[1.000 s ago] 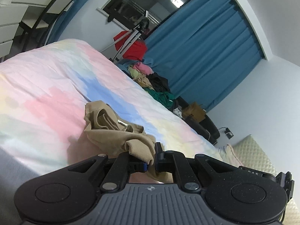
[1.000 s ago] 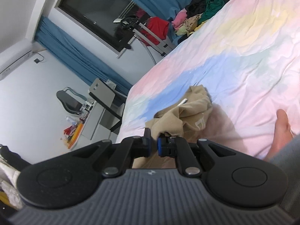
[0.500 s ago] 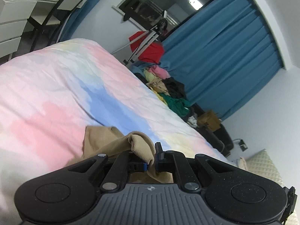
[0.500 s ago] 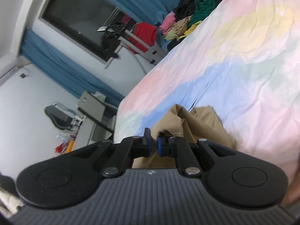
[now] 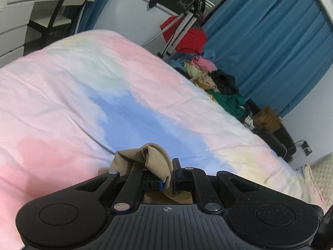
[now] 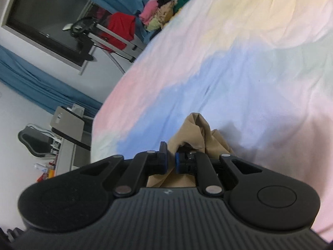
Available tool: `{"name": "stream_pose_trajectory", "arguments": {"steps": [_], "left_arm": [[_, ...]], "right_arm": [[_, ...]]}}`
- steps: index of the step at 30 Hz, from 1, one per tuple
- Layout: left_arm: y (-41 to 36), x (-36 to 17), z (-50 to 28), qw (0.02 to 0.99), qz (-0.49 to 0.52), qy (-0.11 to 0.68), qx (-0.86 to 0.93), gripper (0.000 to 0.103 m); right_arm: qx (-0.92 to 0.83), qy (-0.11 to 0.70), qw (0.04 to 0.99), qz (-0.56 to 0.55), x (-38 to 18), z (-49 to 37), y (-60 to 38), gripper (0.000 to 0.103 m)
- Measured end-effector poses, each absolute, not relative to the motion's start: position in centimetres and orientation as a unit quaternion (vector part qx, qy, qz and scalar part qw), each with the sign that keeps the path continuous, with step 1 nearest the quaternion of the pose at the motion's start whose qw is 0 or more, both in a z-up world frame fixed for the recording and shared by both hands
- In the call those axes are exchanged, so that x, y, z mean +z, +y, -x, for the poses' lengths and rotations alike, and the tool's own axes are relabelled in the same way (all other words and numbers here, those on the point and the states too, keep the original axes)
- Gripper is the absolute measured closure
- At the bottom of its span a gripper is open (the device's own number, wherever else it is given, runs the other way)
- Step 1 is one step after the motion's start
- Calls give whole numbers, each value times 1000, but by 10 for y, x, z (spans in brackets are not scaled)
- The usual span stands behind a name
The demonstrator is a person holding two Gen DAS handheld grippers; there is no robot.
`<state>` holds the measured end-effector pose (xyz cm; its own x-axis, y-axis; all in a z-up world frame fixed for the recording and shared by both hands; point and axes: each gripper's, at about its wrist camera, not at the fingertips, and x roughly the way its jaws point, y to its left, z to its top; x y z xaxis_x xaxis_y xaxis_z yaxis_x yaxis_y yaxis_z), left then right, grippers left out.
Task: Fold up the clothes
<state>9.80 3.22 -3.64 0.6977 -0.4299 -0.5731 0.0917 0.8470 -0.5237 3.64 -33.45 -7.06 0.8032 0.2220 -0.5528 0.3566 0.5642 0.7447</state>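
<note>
Right up close, the left tongs [image 5: 168,179] are pinching a ribbed edge of the tan garment [image 5: 154,162], their jaws drawn tight on the cloth, which is bunching up over one finger. Likewise the right tongs [image 6: 170,162] are clamping another fold of the same tan garment [image 6: 197,133], the fabric rising in a peak just past the tips and hanging down between the jaws. Beneath both, the bed [image 5: 72,95] is spreading out under a wrinkled sheet in pink, blue and pale yellow patches. Farther off, a pile of clothes [image 5: 216,83] is lying at the bed's far edge, beside a red cloth [image 5: 189,37] draped on a metal stand. Behind that, blue curtains [image 5: 270,48] are hanging beside a dark window [image 6: 41,23].
</note>
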Motion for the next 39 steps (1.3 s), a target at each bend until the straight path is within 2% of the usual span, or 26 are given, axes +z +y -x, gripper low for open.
{"name": "stream_pose_trajectory", "arguments": {"steps": [10,12,13,14,15,16,19,20,21,25,28,39], "left_arm": [[30,-82,-138,887,218,379,-147,91],[28,-83,-139,888,210,379,-151,91],[27,-84,-138,889,205,379,-155,90],[26,-85,-138,889,200,379,-159,81],[24,-84,-137,889,191,379,-169,66],[21,-81,-134,892,181,376,-172,61],[14,-74,-125,900,149,366,-182,43],[11,-71,-121,902,140,361,-192,26],[9,-68,-116,904,131,354,-202,13],[-4,-54,-85,918,64,312,-237,7],[-6,-54,-72,923,40,305,-232,6],[-14,-89,-129,908,35,378,-178,7]], "right_arm": [[-23,353,829,-434,-97,-68,-339,88],[-14,353,831,-430,-98,-69,-339,83],[-5,350,833,-428,-97,-69,-338,64],[13,345,836,-427,-95,-69,-335,38],[28,338,839,-426,-92,-67,-332,27],[39,331,844,-421,-87,-64,-329,15],[61,310,865,-389,-71,-52,-318,15],[63,304,874,-375,-66,-47,-314,15],[68,294,882,-363,-62,-39,-312,15],[83,281,898,-329,-52,-23,-308,16],[77,275,908,-306,-49,-17,-306,30],[34,321,931,-170,-82,-81,-286,32]]}}
